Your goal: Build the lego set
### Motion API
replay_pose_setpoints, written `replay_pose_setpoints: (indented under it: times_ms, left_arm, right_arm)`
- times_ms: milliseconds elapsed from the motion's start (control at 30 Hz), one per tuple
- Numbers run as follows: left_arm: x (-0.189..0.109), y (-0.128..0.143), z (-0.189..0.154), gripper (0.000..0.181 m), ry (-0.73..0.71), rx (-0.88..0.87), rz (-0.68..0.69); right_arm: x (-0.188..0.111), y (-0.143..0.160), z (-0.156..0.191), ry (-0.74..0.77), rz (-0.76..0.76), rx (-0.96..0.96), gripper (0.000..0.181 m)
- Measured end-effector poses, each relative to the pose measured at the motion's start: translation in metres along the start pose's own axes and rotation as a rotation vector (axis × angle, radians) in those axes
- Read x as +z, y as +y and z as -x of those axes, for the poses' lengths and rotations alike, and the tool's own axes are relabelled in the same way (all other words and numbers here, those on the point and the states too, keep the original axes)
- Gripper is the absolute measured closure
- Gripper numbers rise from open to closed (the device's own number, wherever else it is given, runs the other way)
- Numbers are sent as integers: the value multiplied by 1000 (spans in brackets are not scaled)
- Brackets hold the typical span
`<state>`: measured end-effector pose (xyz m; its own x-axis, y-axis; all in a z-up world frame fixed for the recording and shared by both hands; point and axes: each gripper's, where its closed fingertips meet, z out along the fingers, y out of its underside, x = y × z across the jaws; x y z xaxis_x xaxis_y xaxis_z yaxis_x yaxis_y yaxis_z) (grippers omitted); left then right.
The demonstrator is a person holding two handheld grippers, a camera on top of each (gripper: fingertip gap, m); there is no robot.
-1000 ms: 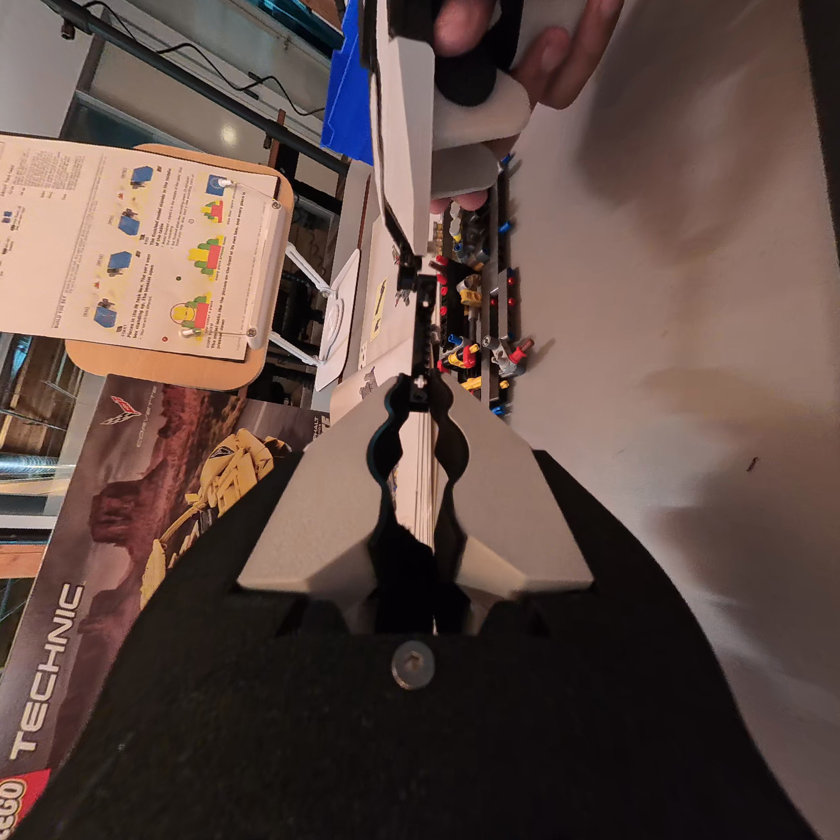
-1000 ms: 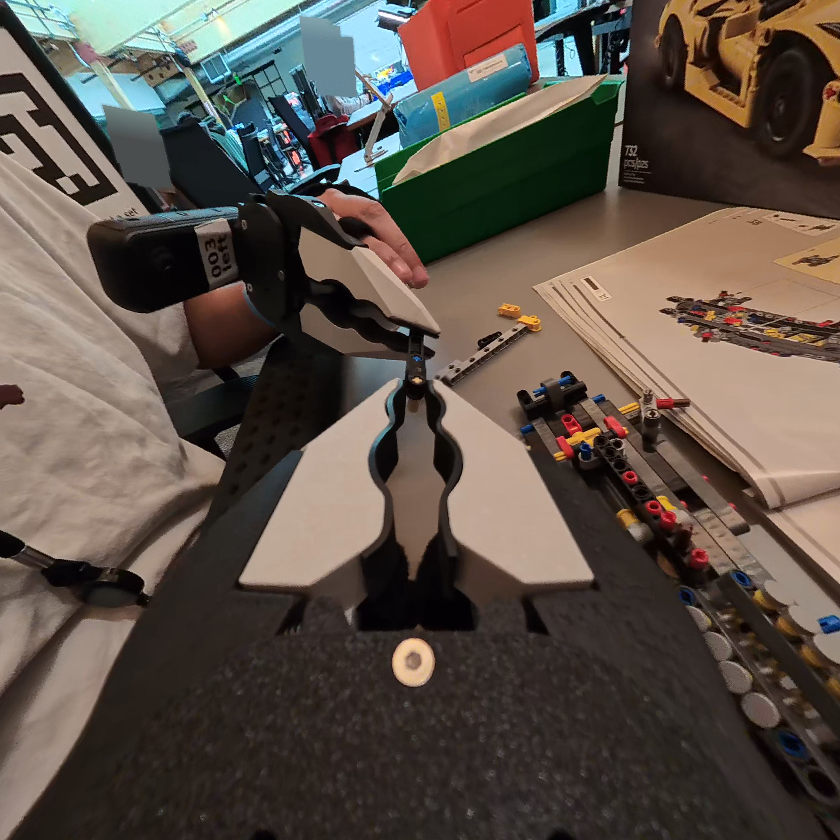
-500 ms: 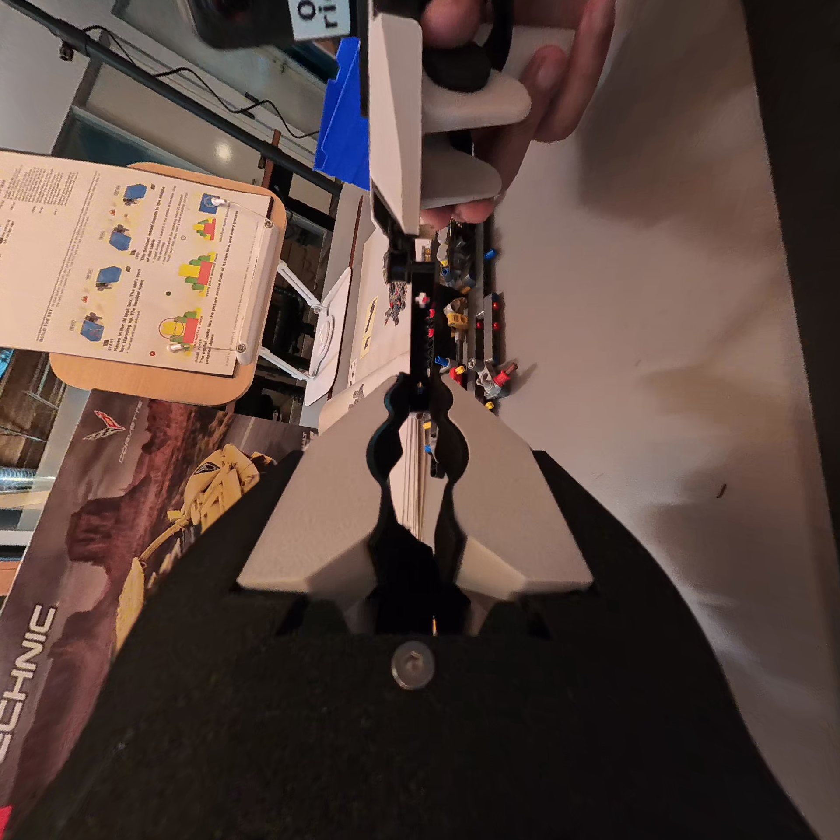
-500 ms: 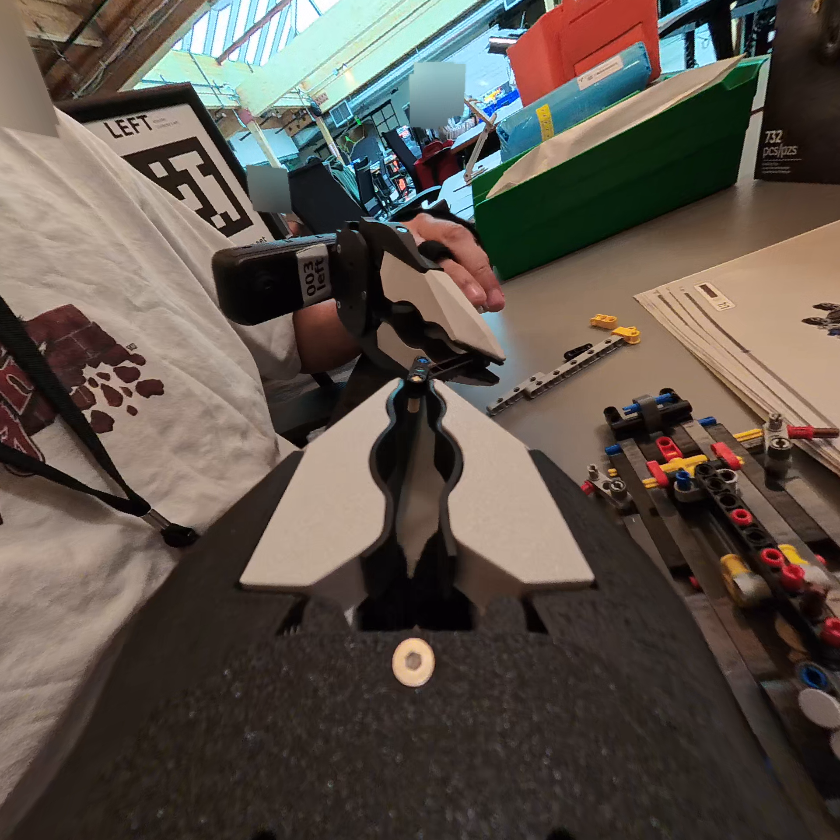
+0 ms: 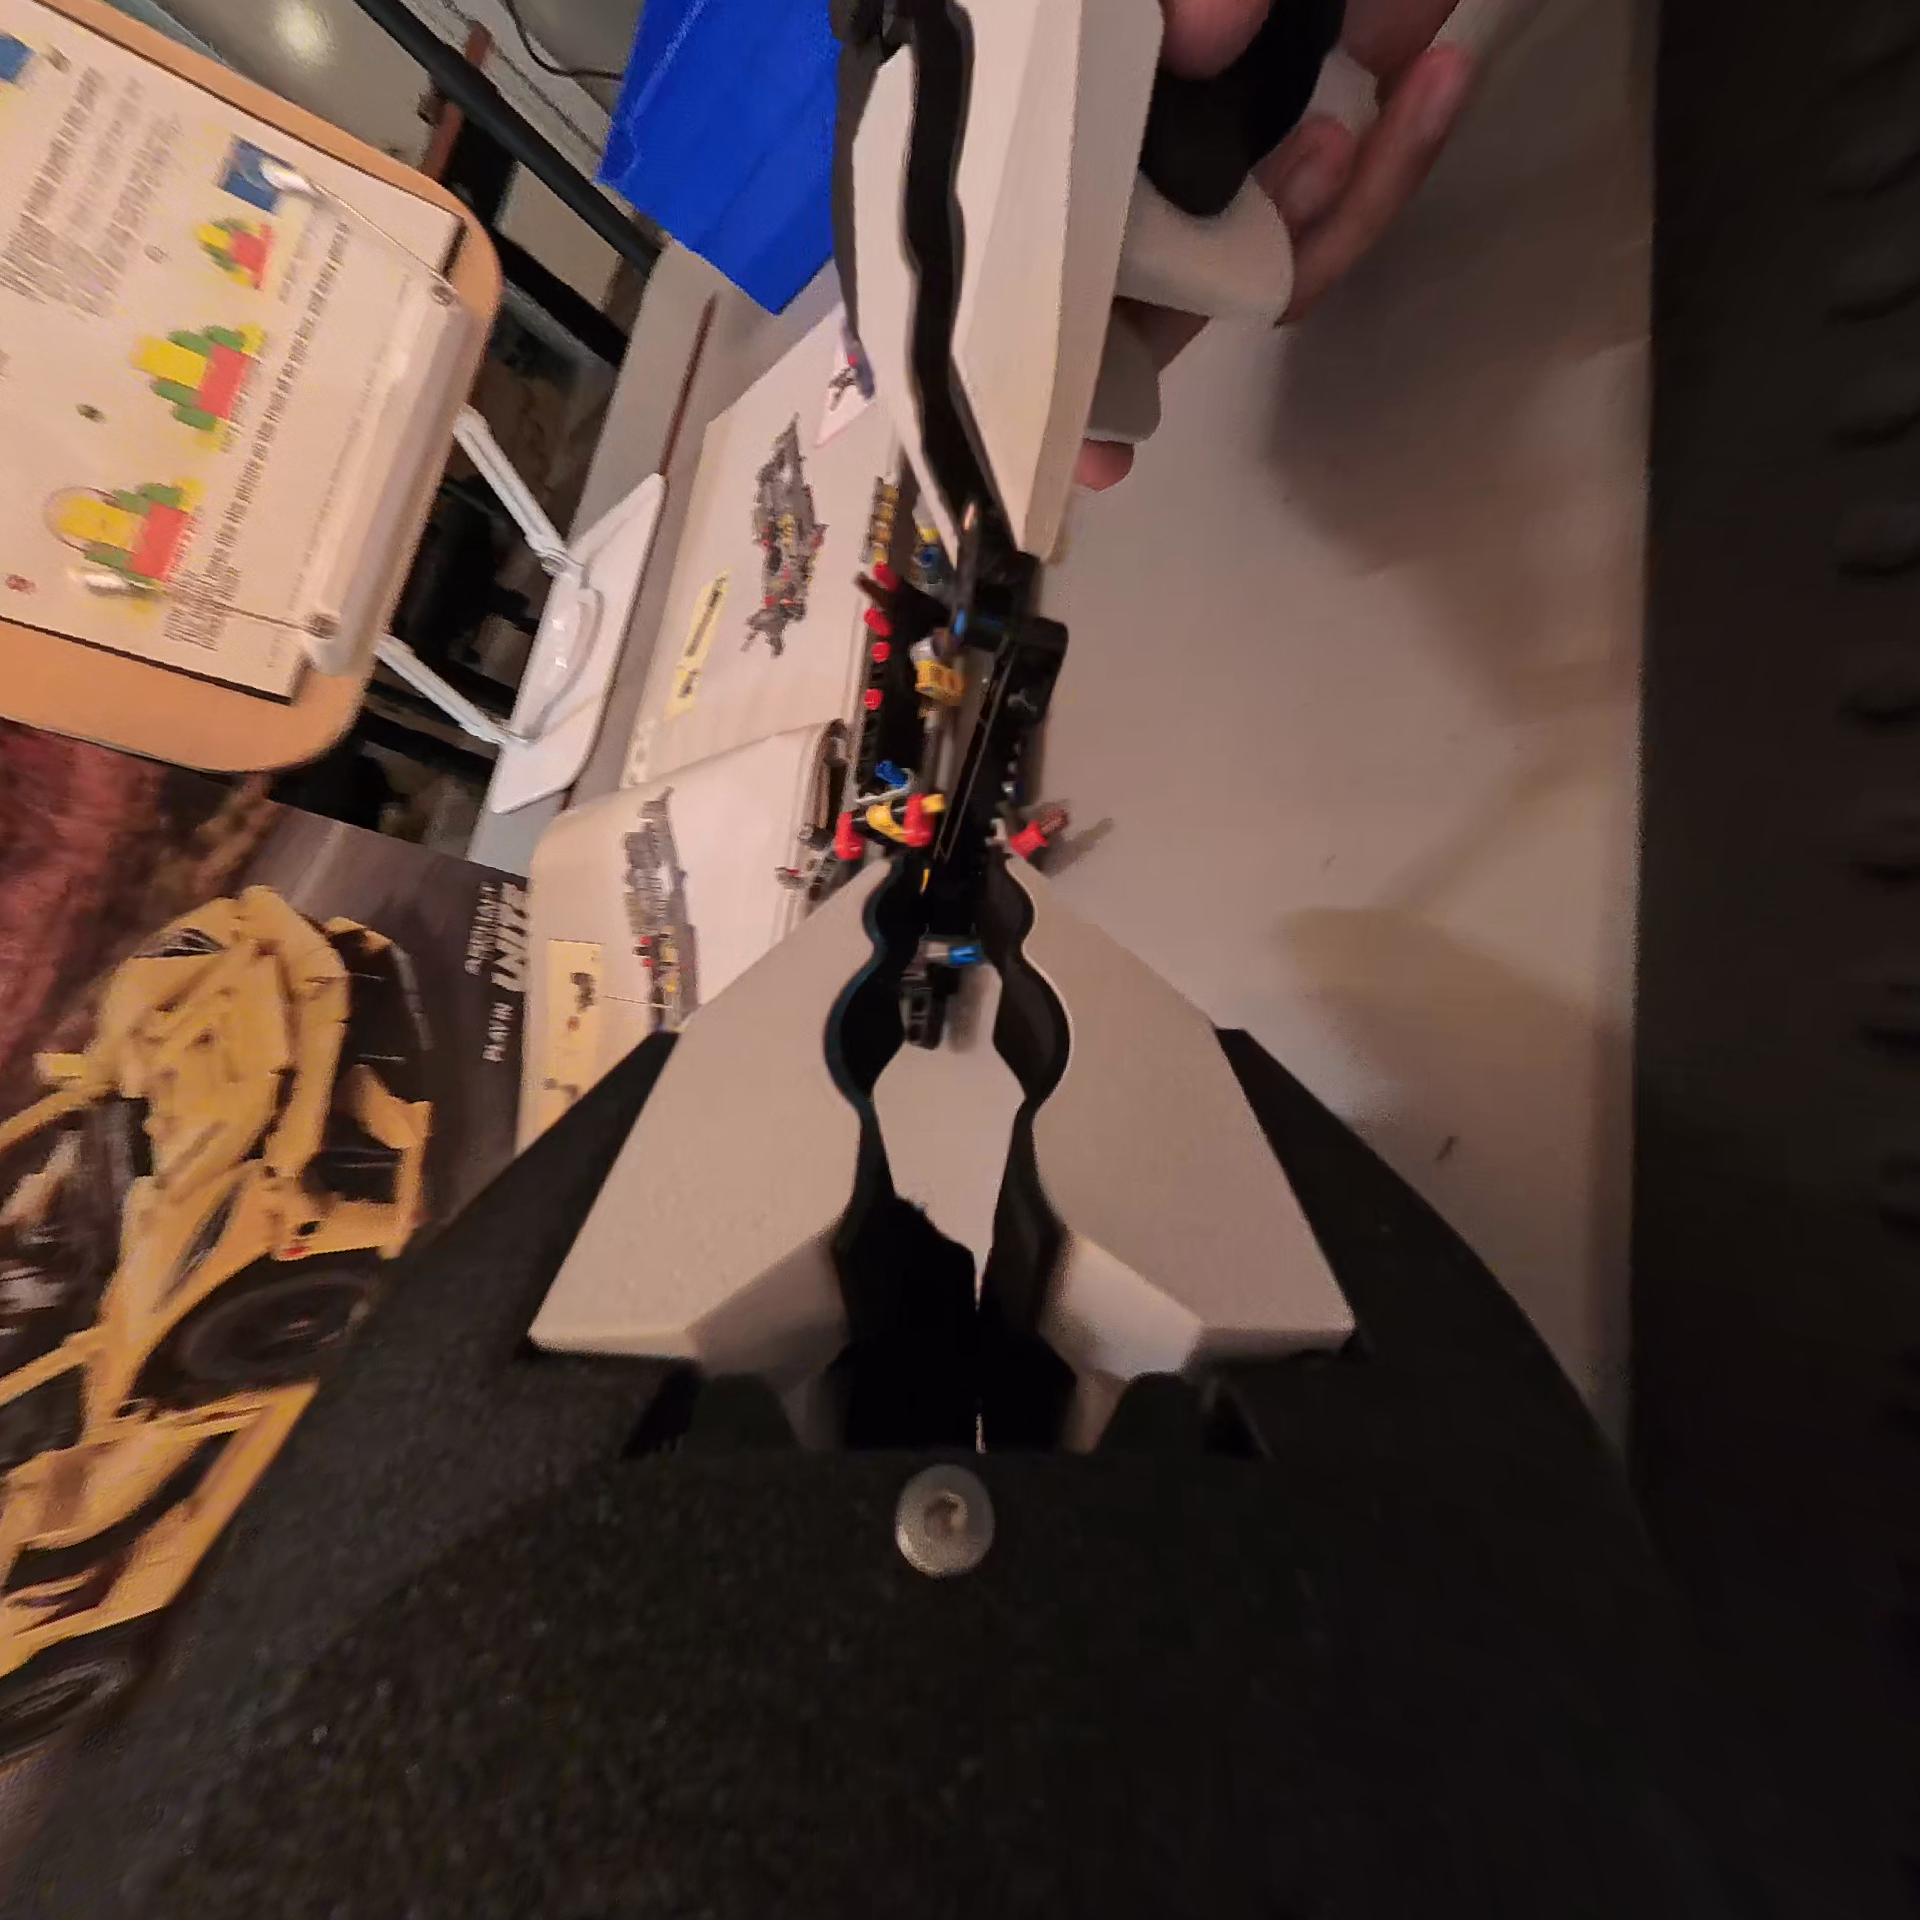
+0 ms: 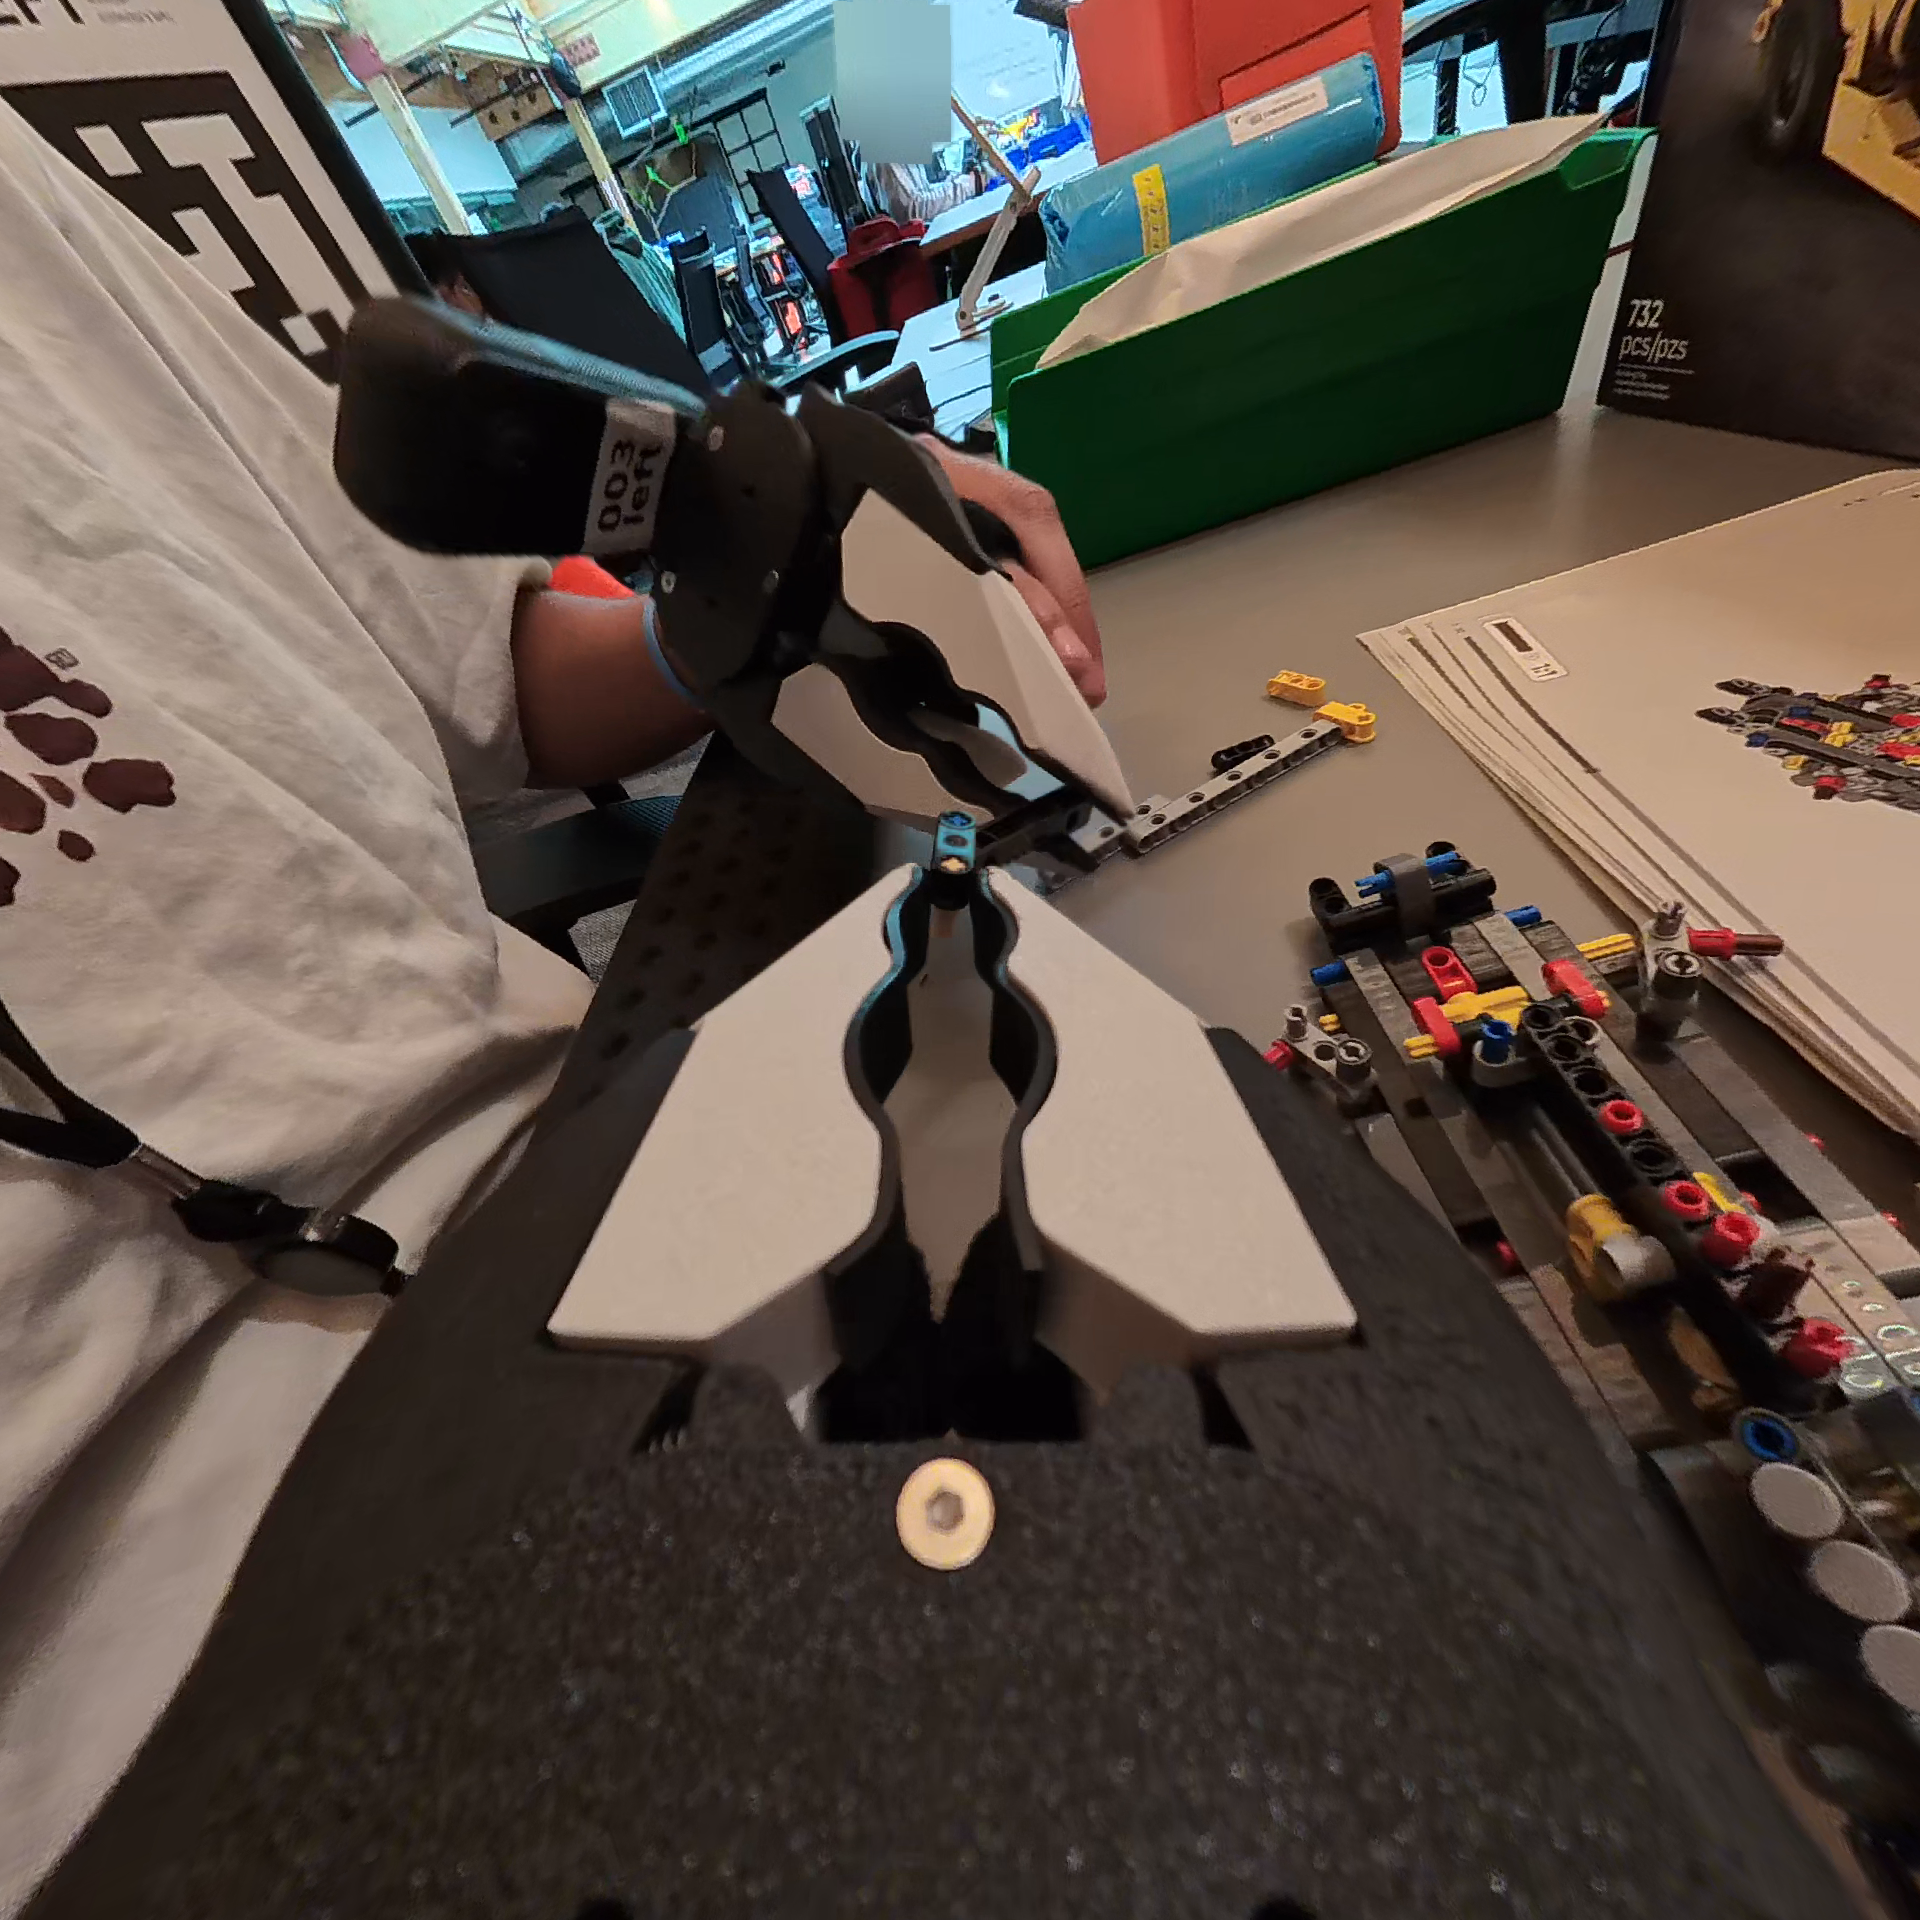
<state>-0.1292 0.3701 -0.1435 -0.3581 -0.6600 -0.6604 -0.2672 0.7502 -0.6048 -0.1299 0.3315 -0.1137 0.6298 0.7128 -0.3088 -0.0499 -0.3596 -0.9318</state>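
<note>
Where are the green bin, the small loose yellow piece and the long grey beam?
green bin (image 6: 1299, 416), right wrist view, front wall.
yellow piece (image 6: 1296, 684), right wrist view, its top.
grey beam (image 6: 1236, 774), right wrist view, mid-length.

Bare table (image 6: 1299, 582) beyond grey beam (image 6: 1236, 774)

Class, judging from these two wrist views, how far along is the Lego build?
Early. Done: a long chassis section lies assembled beside the open instruction booklet. In hand: the right gripper pinches a small blue-tipped pin; the left gripper holds a black piece. Left: a grey beam and yellow connectors lie loose; no bodywork.
</note>
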Motion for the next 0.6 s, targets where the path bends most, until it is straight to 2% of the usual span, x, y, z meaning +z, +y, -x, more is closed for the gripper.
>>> replay_pose_setpoints:
  times_ms: [200,467,600]
  left_arm:
    - [-5,-9,2,172,23,-41,-66]
    - [-9,-8,12,174,-69,149,-49]
    - [-8,18,37,174,-213,354,87]
  right_arm:
    - [-3,-4,5,-36,-29,26,175]
    - [-2,-2,-2,-6,-20,50,174]
    - [-7,0,-21,105,-3,24,164]
